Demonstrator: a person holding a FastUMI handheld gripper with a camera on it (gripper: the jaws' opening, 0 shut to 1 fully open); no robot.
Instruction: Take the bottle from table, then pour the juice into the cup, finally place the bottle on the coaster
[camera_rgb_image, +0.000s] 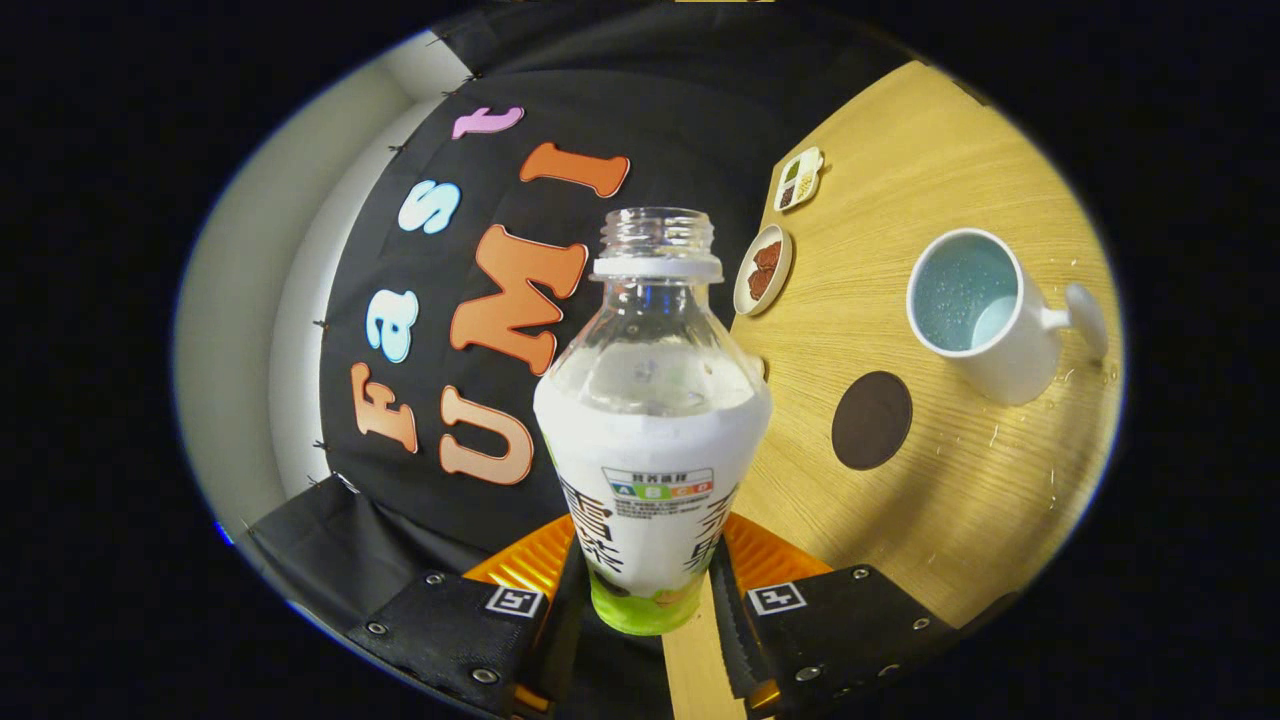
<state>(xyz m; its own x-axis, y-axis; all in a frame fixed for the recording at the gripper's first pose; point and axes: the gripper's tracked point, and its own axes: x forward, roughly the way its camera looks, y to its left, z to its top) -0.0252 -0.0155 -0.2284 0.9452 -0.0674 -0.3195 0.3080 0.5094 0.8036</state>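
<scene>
Beyond the gripper (648, 600) clenched on the uncapped bottle (652, 420), coaster (871, 420), cup (985, 310), two snack dishes (763, 269).

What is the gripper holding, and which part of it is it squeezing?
The gripper holds the open, capless bottle. Both fingers press on the lower part of its body, near the base, one on each side of the label.

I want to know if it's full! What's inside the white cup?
The white cup holds pale bluish liquid with tiny bubbles, well below the rim. Its bottom is covered. The gripper grips the bottle.
</scene>
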